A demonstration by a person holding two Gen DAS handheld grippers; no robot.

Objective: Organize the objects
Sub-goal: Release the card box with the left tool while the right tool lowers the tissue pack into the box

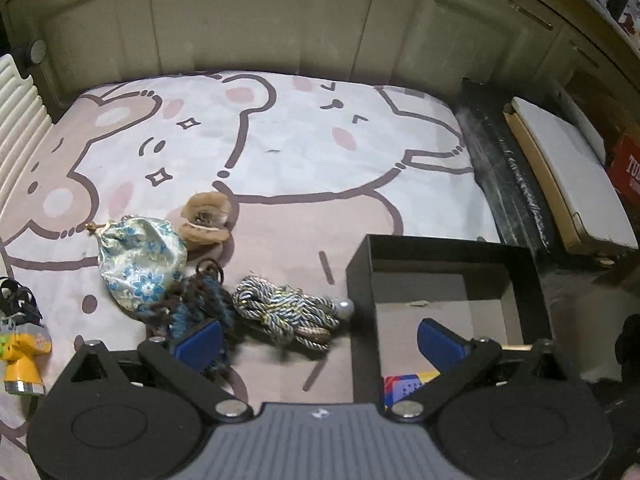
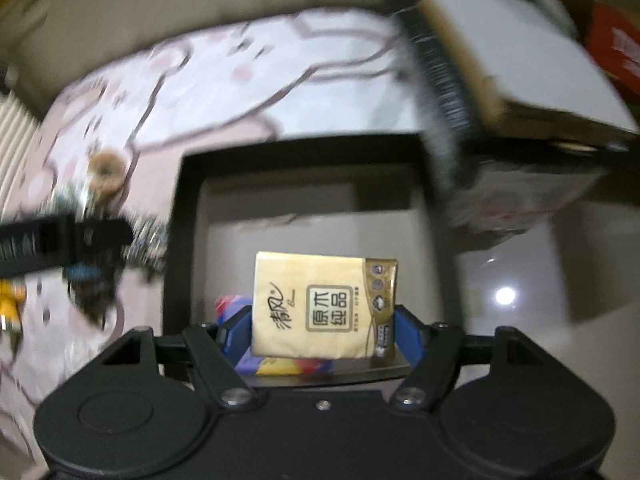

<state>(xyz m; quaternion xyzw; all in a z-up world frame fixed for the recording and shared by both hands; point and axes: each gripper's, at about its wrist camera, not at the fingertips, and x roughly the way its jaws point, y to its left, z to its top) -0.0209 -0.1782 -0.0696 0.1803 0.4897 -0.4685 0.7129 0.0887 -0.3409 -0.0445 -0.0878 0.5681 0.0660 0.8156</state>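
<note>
My right gripper (image 2: 324,330) is shut on a yellow tissue pack (image 2: 324,306), held above the open black box (image 2: 180,208); a colourful packet (image 2: 280,366) lies in the box beneath it. My left gripper (image 1: 320,344) stands wide open with nothing between its fingers, straddling the box's left wall (image 1: 362,300). On the cartoon mat (image 1: 280,140) to the left lie a twisted blue-and-white rope (image 1: 286,314), a dark blue knitted piece (image 1: 196,308), a floral fabric pouch (image 1: 142,260) and a small tan plush item (image 1: 206,218). The left gripper shows as a blurred dark bar (image 2: 60,244) in the right wrist view.
A yellow toy (image 1: 22,360) lies at the mat's left edge. A white-topped cardboard box (image 1: 568,176) and a red carton (image 1: 628,168) stand to the right, past a black strip. Beige cabinet doors (image 1: 260,12) close off the far side.
</note>
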